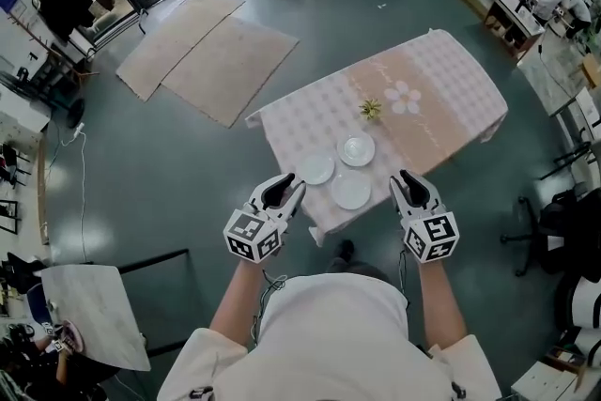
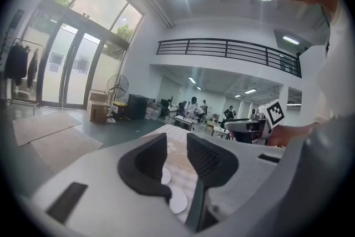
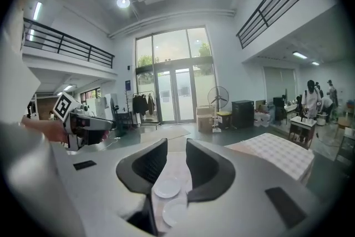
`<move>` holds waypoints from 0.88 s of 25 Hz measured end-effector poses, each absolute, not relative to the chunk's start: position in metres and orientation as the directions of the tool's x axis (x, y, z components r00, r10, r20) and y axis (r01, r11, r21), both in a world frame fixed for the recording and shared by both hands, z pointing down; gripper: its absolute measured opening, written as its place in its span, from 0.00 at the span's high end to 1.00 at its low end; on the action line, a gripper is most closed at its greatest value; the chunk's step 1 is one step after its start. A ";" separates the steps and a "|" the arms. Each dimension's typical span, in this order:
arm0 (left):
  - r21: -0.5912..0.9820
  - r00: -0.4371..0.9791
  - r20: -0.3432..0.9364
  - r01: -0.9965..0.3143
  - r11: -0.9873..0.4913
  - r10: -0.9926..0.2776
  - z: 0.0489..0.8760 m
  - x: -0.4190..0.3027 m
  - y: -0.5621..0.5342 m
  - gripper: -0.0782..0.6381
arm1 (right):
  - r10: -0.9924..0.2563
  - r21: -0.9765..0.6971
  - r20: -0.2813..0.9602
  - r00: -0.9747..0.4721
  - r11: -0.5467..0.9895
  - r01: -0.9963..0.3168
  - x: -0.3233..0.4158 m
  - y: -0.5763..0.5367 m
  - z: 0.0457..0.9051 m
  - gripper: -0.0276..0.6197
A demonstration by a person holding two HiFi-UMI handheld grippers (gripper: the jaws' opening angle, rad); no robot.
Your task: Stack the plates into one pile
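White glazed ware, round and smooth: three plates lie apart on a table draped with a checked tablecloth in pale pink and white, none yet piled.

The nearest plate lies between the two grippers, just ahead of their tips. The left plate lies just in front of the left gripper. The far plate is beyond both and shows a raised inner ring. All three are shallow, plain and unpatterned.

The left gripper's dark, ribbed pads stand apart with nothing between them. In the left gripper view two plates show through the gap, lower down on the cloth, one small disc and one closer.

The right gripper is held the same way, its jaws spread and empty. In the right gripper view two plates lie below the gap, one past the other.

Both grippers have matte grey-white shells, and each carries a cube of black-and-white square markers.

Farther ahead of the grippers a tan band with a white flower print crosses the cloth, and a small yellow-green sprig stands beside it. Beige floor mats lie well off to the left gripper's side on a smooth grey-green floor.
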State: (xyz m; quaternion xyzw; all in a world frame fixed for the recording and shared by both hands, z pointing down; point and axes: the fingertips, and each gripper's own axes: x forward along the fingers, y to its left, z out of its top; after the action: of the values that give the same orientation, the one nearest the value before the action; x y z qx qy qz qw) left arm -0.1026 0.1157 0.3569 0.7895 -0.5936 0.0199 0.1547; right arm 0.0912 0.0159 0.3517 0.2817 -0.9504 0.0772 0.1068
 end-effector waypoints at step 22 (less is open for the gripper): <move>0.228 0.286 0.313 -0.948 -0.220 -0.906 0.395 -0.106 0.043 0.73 | -0.462 -0.167 0.321 -0.827 0.832 -0.530 0.071 -0.050 0.401 0.77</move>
State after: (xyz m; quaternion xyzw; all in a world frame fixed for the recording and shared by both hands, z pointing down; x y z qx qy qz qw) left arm -0.1063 0.0428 0.3945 0.7791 -0.5950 0.0564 0.1891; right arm 0.0706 -0.0496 0.4005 0.2618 -0.9475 0.1252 0.1346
